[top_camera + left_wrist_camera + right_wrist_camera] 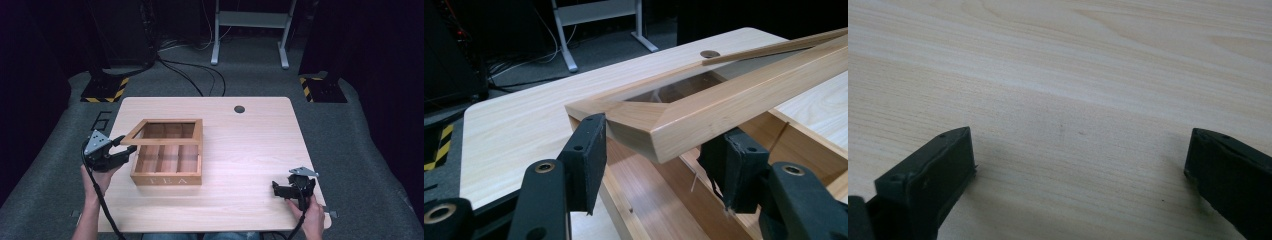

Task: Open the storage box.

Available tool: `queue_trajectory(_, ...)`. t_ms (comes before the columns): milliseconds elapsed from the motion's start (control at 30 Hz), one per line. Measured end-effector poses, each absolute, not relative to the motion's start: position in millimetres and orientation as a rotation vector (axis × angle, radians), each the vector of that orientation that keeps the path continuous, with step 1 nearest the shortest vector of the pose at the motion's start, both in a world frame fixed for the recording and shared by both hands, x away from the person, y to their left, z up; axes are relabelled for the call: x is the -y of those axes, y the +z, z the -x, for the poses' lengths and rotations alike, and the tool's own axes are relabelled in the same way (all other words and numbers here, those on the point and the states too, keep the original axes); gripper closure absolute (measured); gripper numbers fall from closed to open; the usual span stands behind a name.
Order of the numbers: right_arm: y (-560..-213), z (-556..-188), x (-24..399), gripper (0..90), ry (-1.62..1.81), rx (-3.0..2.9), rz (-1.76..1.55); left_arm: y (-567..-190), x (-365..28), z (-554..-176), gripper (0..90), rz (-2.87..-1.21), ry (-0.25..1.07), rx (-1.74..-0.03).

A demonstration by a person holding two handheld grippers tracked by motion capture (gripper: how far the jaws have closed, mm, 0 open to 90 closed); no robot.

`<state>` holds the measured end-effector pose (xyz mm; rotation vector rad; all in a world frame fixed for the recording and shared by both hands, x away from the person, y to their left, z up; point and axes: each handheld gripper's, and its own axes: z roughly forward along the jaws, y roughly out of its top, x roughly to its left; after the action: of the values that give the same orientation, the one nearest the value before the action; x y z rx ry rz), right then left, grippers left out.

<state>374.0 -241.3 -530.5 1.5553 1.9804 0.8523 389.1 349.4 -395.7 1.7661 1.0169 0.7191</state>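
A wooden tea box [167,179] marked TEA stands left of centre on the table [250,145], its inner compartments showing. Its glass-paned lid [165,141] is tilted up on the hinge at the far side. My left gripper [125,146] is at the lid's near left corner. In the left gripper view the lid [734,100] has that corner wedged between the two pads of the left gripper [659,140], raised above the box. My right gripper [282,187] rests low near the table's front right edge. In its own view the right gripper [1080,137] stands open over bare wood.
A dark round cable hole [239,109] sits near the table's far edge. Behind the table are a white desk frame [250,30], floor cables [190,75] and two yellow-and-black striped bases [105,90]. Bare tabletop stretches between the box and the right gripper.
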Motion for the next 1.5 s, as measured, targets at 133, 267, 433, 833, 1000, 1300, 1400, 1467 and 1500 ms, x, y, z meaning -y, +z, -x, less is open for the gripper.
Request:
queue_trajectory(133, -530, -374, 241, 0.0, 0.852, -1.98, -1.556, -388, -349, -395, 44.3, -1.787, 0.723, -1.014)
queue_trajectory(267, -530, -374, 241, 0.0, 0.852, -1.981, -1.556, -383, -350, -400, 44.4, -1.772, 0.715, -1.015)
queue_trajectory(433, -530, -374, 241, 0.0, 0.852, -1.98, -1.556, -375, -351, -406, 47.3, -1.768, 0.716, -1.021)
queue_trajectory(833, -530, -374, 241, 0.0, 0.852, -1.98, -1.556, -364, -353, -424, 52.0, -1.783, 0.713, -1.024)
queue_trajectory(1000, -530, -374, 241, 0.0, 0.852, -1.98, -1.556, -361, -353, -429, 53.8, -1.782, 0.723, -1.025)
queue_trajectory(1300, -530, -374, 241, 0.0, 0.852, -1.981, -1.555, -362, -357, -429, 57.2, -1.775, 0.701, -1.024)
queue_trajectory(1400, -530, -374, 241, 0.0, 0.852, -1.981, -1.555, -363, -356, -428, 57.8, -1.778, 0.718, -1.02)
queue_trajectory(1467, -530, -374, 241, 0.0, 0.852, -1.98, -1.556, -363, -356, -427, 58.1, -1.782, 0.721, -1.021)
queue_trajectory(1500, -530, -374, 241, 0.0, 0.852, -1.981, -1.556, -363, -356, -427, 58.2, -1.782, 0.722, -1.02)
